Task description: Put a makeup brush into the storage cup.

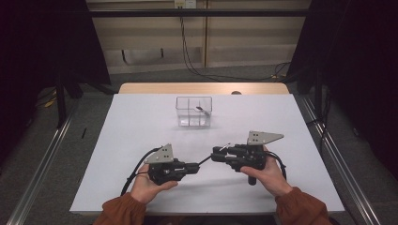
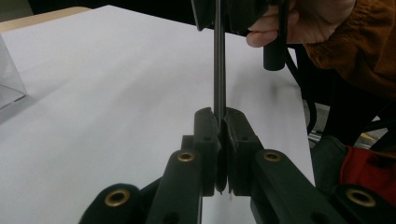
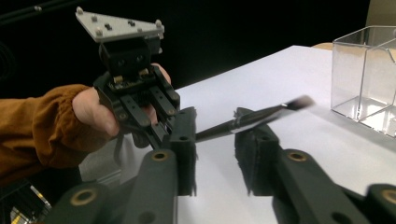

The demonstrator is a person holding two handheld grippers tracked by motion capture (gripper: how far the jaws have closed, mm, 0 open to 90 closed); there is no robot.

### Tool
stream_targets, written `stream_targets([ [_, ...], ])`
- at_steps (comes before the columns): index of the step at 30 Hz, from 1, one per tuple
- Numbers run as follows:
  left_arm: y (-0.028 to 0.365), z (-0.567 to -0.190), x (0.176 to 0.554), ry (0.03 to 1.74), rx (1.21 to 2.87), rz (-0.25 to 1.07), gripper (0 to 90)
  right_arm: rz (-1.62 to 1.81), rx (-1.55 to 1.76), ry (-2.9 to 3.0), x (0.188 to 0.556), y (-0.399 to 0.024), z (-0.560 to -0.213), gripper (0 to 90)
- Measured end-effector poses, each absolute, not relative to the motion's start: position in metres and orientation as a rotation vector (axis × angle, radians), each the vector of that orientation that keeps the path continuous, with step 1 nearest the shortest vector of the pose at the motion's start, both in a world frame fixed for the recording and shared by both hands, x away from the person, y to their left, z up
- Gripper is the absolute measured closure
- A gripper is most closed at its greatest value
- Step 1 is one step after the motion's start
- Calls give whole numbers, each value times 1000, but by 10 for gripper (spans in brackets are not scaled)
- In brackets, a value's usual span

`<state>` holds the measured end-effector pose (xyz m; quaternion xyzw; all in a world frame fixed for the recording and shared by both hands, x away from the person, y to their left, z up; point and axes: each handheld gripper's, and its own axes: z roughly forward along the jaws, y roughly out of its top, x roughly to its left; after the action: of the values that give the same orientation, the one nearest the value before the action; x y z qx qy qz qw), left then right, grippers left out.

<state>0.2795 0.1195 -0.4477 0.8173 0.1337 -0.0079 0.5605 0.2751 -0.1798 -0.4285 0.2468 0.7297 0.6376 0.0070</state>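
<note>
A thin black brush [image 1: 205, 161] spans the gap between my two grippers above the white table top [image 1: 141, 122]. My left gripper [image 1: 196, 166] is shut on the brush's handle [image 2: 219, 70]; in the left gripper view both pads of that gripper [image 2: 221, 140] press on it. My right gripper [image 1: 215, 154] faces the left one. In the right gripper view the brush [image 3: 252, 116] passes between the jaws of my right gripper [image 3: 215, 144], which stand apart with a gap beside it. Its dark bristle tip points toward the clear box [image 3: 369, 79]. The left gripper [image 3: 159, 122] shows behind.
A clear plastic box [image 1: 194, 111] with a divider stands at the table's far middle, with a small dark item [image 1: 200, 109] inside. A wooden table edge [image 1: 202, 88] runs behind it. Cables hang on the back wall. Dark curtains flank both sides.
</note>
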Motion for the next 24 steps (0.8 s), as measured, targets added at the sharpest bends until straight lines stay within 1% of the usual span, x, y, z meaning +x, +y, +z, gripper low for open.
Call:
stream_targets([
  [5,118,-449,279,314,1939,-15,841,2064,799,2271,277,-179,-429,778],
  [12,117,-451,282,328,1936,-11,818,2108,810,2276,277,-179,-429,829],
  [13,117,-450,282,332,1938,-1,805,2114,806,2281,278,-179,-428,839],
  [15,118,-450,283,338,1940,9,746,2120,796,2286,277,-179,-428,860],
  [24,119,-450,281,358,1933,59,608,2093,803,2299,277,-180,-428,863],
])
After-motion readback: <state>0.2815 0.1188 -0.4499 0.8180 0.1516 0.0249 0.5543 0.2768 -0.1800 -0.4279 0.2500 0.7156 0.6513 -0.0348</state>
